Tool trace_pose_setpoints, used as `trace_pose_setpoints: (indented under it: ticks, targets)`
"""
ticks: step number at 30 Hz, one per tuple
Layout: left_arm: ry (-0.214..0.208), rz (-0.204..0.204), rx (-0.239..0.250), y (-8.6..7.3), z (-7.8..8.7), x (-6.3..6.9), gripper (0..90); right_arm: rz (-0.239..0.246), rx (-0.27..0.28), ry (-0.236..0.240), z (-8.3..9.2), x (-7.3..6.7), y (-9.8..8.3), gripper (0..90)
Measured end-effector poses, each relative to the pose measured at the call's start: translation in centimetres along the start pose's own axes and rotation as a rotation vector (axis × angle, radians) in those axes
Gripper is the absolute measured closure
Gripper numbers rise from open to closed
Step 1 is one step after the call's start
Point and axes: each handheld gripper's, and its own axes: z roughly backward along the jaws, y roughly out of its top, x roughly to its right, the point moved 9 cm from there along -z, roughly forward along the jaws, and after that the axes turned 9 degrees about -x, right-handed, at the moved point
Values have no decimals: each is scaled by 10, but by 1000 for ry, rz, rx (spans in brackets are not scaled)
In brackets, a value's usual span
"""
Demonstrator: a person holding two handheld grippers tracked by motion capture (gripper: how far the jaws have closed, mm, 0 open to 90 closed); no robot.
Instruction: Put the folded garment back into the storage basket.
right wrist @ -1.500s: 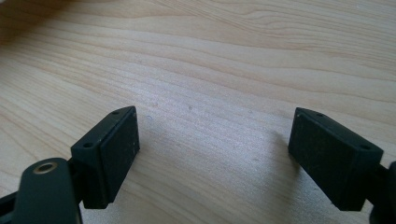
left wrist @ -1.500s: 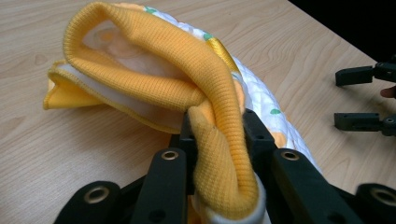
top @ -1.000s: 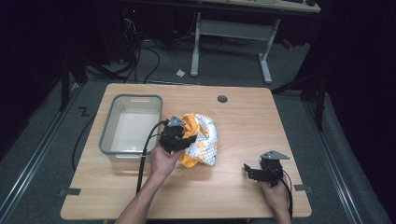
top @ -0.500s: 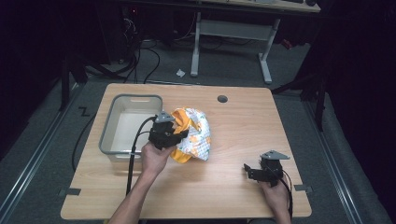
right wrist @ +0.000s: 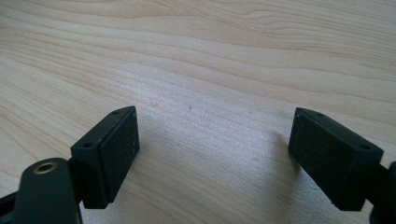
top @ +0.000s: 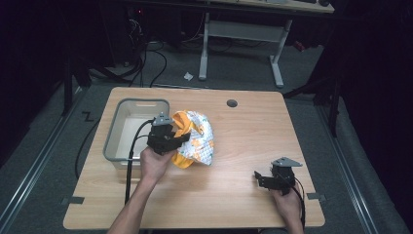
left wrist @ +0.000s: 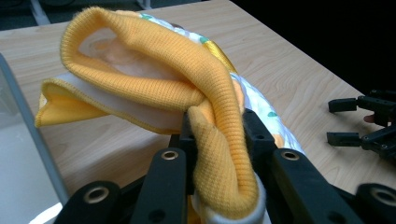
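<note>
Left gripper: left gripper (top: 168, 138) pinches the yellow ribbed hem of the garment (left wrist: 219, 154), jaws pressed on the fabric from both sides, just right of the bin's right wall.
Garment: a small yellow and white printed garment (top: 197, 139), bunched, hanging from the jaws with its lower part on the table (top: 243, 204) just beside the bin.
Bin: a grey plastic bin (top: 113, 136) on the table's left half; its pale floor is bare as far as the high view shows, and the garment is outside it.
Right gripper: right gripper (top: 265, 179), well to the right of the bin near the table's front edge, jaws spread apart over bare wood with nothing between them.
Table hole: a round dark hole (top: 232, 103) in the tabletop, right of the bin, behind the garment.
Change since earlier: the left gripper and the garment have shifted closer to the bin, the cloth now up against its right rim; the right gripper has stayed where it was.
</note>
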Motion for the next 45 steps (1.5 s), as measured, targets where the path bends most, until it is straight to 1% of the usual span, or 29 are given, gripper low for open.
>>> trace_pose_setpoints:
  ticks: [5,8,11,16,23,26,38,45]
  targets:
    - [13,-9,7,2,8,-3,744,0,0,0,0,0,0,164]
    - [17,-5,9,1,11,-6,744,0,0,0,0,0,0,164]
    - [10,8,14,1,15,-9,743,0,0,0,0,0,0,164]
    - [18,16,32,2,23,-14,744,0,0,0,0,0,0,164]
    - [41,3,29,4,34,-20,743,0,0,0,0,0,0,164]
    - [59,0,34,5,39,-24,743,0,0,0,0,0,0,164]
    - [74,19,47,4,50,-35,744,0,0,0,0,0,0,164]
    - [96,34,52,0,60,-45,743,0,0,0,0,0,0,164]
